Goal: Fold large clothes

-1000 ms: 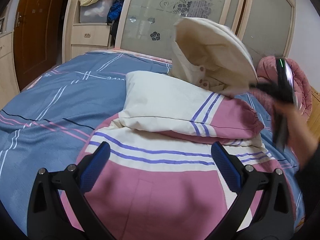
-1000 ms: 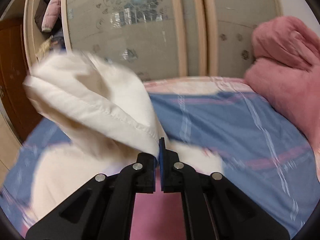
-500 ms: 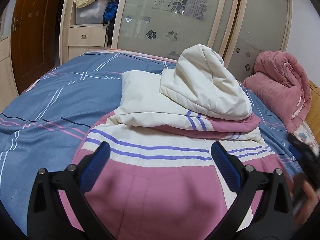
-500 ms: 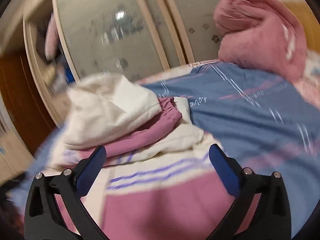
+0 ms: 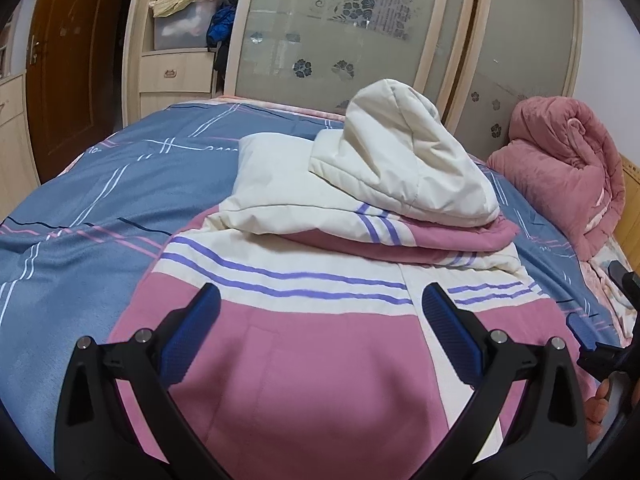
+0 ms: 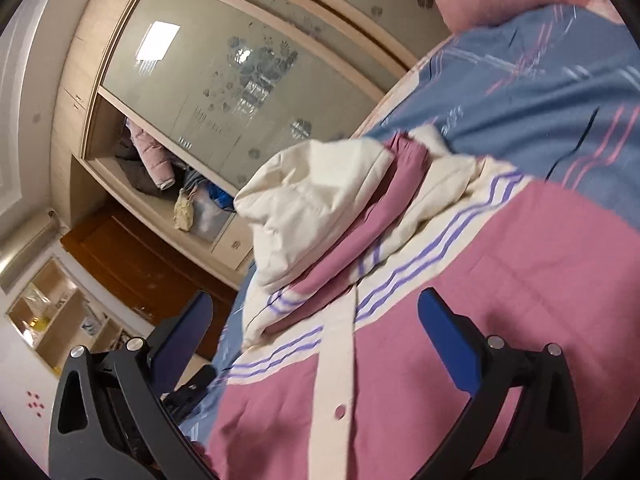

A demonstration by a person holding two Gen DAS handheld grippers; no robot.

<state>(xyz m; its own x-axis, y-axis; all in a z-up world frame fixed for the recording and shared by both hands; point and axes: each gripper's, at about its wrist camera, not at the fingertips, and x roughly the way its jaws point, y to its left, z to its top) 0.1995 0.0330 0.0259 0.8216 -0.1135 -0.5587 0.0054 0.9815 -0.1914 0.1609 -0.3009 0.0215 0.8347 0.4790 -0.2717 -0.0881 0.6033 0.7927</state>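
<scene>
A large pink and cream jacket [image 5: 320, 360] with purple stripes lies spread on the bed. Its sleeves are folded across the chest, and the cream hood [image 5: 404, 160] lies flopped down over them. My left gripper [image 5: 320, 312] hovers open over the pink lower part, with nothing between its blue pads. In the right wrist view, which is rolled to one side, my right gripper [image 6: 316, 304] stands wide open above the jacket [image 6: 440, 320] near its button strip. It holds nothing. The hood [image 6: 312, 192] lies beyond it.
The bed has a blue sheet [image 5: 100, 200] with pink and white lines. A rolled pink quilt [image 5: 560, 172] sits at its far right. Behind stand a wardrobe with frosted sliding doors [image 5: 340, 40], an open shelf of clothes [image 5: 184, 28] and a brown door [image 5: 72, 60].
The right gripper let go of the hood, which dropped onto the folded sleeves. It opened wide, swung back to the jacket's near right side and rolled. The left gripper hardly moved.
</scene>
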